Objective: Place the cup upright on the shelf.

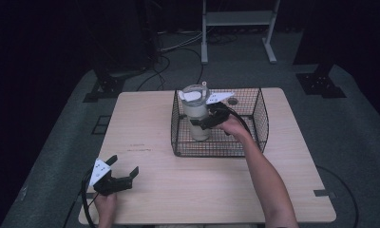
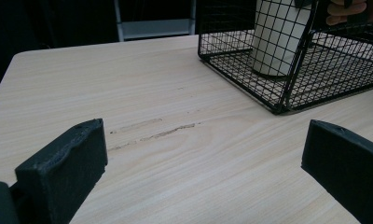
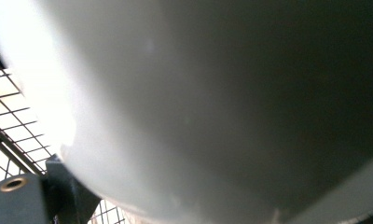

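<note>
Cream tumbler (image 1: pixel 196 116), black wire basket (image 1: pixel 254 124), pale woodgrain table (image 1: pixel 178 190)

1. Your right gripper view has a pale, smooth tumbler (image 3: pixel 212 102) pressed close to the lens, running from the upper left to the lower right of the frame.
2. Its left flank glares white; its right side falls into grey shadow.
3. At the lower left, 1 black jaw touches the tumbler's side.
4. Black wire basket (image 3: pixel 7 116) mesh shows along the left edge.
</note>
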A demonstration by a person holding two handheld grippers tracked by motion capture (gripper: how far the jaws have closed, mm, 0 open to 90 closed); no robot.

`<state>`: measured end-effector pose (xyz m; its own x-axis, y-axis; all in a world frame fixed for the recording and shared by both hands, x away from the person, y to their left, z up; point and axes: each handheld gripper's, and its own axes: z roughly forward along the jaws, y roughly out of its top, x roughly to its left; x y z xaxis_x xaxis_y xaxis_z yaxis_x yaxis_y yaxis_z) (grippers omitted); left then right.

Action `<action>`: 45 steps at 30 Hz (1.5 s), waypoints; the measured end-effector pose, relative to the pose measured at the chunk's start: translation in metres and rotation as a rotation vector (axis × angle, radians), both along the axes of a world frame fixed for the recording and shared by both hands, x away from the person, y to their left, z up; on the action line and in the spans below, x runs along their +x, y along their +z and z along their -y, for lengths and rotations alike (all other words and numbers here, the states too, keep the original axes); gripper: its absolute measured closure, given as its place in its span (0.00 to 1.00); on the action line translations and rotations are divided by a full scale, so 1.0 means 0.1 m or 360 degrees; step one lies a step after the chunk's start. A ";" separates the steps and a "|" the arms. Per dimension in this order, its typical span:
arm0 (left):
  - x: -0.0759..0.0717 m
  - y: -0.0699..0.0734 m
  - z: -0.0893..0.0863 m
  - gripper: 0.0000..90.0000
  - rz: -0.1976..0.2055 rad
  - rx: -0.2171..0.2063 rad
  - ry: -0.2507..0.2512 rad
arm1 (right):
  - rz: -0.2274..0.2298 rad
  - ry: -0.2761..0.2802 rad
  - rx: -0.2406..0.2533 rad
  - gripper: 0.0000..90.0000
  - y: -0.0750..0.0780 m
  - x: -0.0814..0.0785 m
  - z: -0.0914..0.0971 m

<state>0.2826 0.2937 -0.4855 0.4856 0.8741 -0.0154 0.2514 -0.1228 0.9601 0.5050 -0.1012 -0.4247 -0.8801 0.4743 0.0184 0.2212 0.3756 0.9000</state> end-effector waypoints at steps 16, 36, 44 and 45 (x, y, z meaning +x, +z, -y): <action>0.00 0.00 0.00 0.00 0.0003 0.0000 -0.0002 | 0.0012 0.0027 -0.0029 0.09 -0.01 -0.02 0.09; 0.00 0.00 0.00 0.00 0.0003 -0.0012 0.0006 | 0.0026 0.0016 -0.0059 0.09 0.00 -0.08 0.18; 0.00 0.00 -0.01 0.00 0.0003 -0.0021 0.0009 | 0.0020 0.0020 -0.0087 0.09 0.02 -0.10 0.22; 0.00 0.00 -0.01 0.00 0.0005 -0.0022 0.0007 | 0.0016 0.0019 -0.0091 0.09 0.03 -0.10 0.22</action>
<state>0.2823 0.2949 -0.4857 0.4816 0.8760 -0.0258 0.2487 -0.1084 0.9625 0.4947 -0.1236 -0.4221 -0.8857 0.4639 -0.0175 0.2073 0.4290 0.8792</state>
